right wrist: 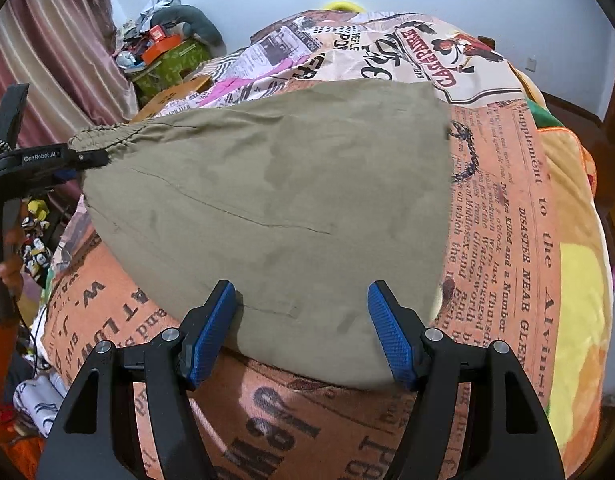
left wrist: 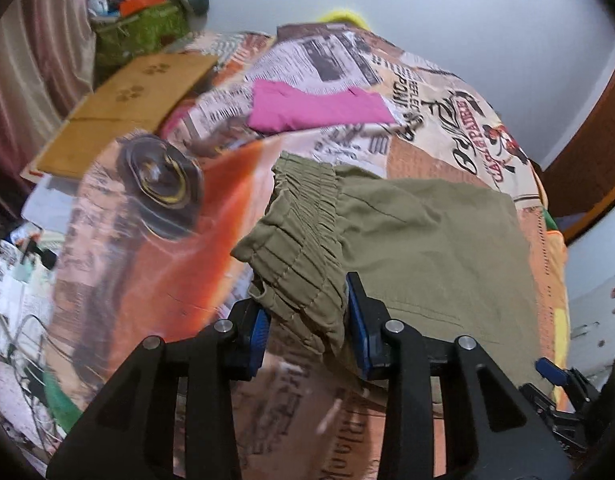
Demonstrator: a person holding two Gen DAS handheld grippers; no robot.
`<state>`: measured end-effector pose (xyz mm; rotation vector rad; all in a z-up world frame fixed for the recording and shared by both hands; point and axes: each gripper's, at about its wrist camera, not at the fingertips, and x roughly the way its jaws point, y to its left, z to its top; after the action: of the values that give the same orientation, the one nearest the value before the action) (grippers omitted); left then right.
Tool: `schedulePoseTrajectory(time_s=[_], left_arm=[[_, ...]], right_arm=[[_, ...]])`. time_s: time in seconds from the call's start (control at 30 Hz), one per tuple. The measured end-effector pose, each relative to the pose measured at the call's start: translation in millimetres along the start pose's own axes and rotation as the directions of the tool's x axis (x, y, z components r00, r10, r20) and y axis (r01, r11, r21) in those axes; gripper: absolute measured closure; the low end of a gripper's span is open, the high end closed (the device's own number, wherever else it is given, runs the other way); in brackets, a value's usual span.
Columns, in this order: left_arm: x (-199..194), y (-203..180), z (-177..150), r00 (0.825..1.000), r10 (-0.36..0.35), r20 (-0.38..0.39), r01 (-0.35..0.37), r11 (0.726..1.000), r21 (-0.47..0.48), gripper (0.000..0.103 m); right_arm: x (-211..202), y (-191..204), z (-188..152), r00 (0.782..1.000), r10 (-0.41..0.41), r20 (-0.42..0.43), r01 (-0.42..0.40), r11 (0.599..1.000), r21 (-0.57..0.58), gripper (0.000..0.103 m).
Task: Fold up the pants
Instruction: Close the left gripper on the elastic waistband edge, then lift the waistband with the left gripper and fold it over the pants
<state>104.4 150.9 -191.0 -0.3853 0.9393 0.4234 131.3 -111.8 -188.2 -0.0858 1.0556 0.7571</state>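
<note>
Left tool [left wrist: 305, 320] pinches the olive pants' [left wrist: 427, 248] bunched waistband [left wrist: 303, 216]; right tool [right wrist: 301, 332] gapes empty, so cloth may slip, dragging the fold askew

Olive pants [right wrist: 275, 200] on newsprint bedspread [right wrist: 507, 208]; right tongs [right wrist: 301, 320] parted above hem.

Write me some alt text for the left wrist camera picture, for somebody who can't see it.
The left hand-held gripper is shut on the gathered elastic waistband of olive-green pants, which lie on a bed cover printed like old newspapers. Farther back lies a folded pink garment, with a flat cardboard sheet at the left edge.
</note>
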Motion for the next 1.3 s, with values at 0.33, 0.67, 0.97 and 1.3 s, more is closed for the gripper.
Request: schedulePoseTrajectory(time_s=[0.33, 0.67, 0.97, 1.3], left_arm=[[-48, -69, 14, 0.981, -0.013, 0.195, -0.027, 0.979, 0.203, 0.069], [-77, -143, 17, 0.960, -0.207, 0.188, 0.130, 0.925, 0.358, 0.073], [-69, -198, 4, 0.952, -0.285, 0.115, 0.207, 0.871, 0.445, 0.079], [-41, -238, -20, 0.944, -0.330, -0.033, 0.301, 0.811, 0.502, 0.081]], right_arm=[[1, -1, -4, 1.000, 0.004, 0.011, -0.004, 1.000, 0.015, 0.038], [-17, -5, 0, 0.999, -0.001, 0.054, -0.001, 0.999, 0.048, 0.038], [-29, -46, -12, 0.994, -0.090, 0.056, 0.081, 0.985, 0.149, 0.038], [-13, -54, -25, 0.999, -0.049, 0.017, 0.046, 0.982, 0.183, 0.038]])
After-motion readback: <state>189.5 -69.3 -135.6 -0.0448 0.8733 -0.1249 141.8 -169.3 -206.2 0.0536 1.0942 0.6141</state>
